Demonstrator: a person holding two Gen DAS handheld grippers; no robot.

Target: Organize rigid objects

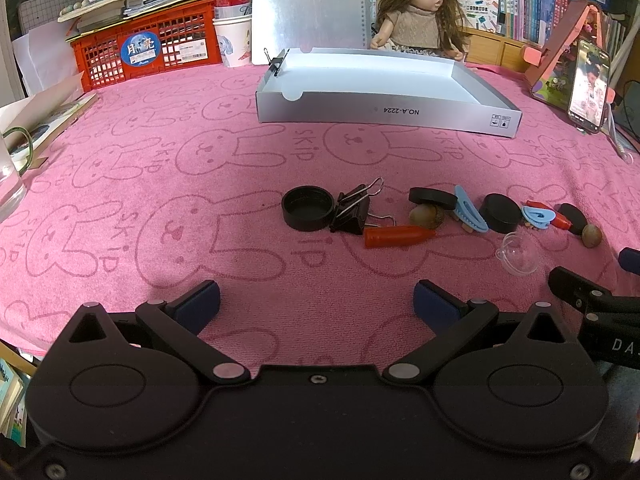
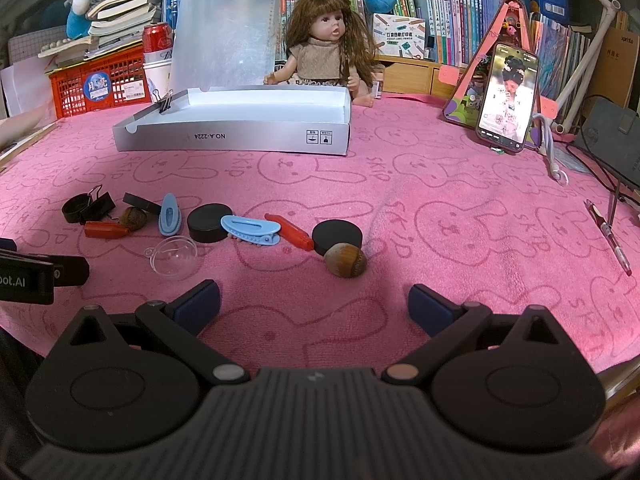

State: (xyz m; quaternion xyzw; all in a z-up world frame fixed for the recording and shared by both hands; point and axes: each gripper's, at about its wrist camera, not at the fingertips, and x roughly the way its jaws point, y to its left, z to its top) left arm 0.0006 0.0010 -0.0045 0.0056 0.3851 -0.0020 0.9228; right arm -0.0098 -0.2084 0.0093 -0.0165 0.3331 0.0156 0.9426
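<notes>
Silver box [image 2: 240, 136] looks empty; all small pieces lie on my counter [image 2: 440, 280]; both tongs [image 1: 316, 304] [image 2: 314, 304] wide, holding nothing.

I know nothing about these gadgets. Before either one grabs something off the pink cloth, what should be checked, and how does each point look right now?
1. Left gripper open and holding nothing: ok.
2. Right gripper open and holding nothing: ok.
3. Silver box open with room inside: ok; only a binder clip sits on its rim.
4. Nearest item free to grab: ok for the right side; the nut lies just ahead, though it touches a black disc.
5. Clear half-sphere standing apart from its neighbours: ok.
6. Black cap free of the black binder clip: not ok, they touch.
</notes>
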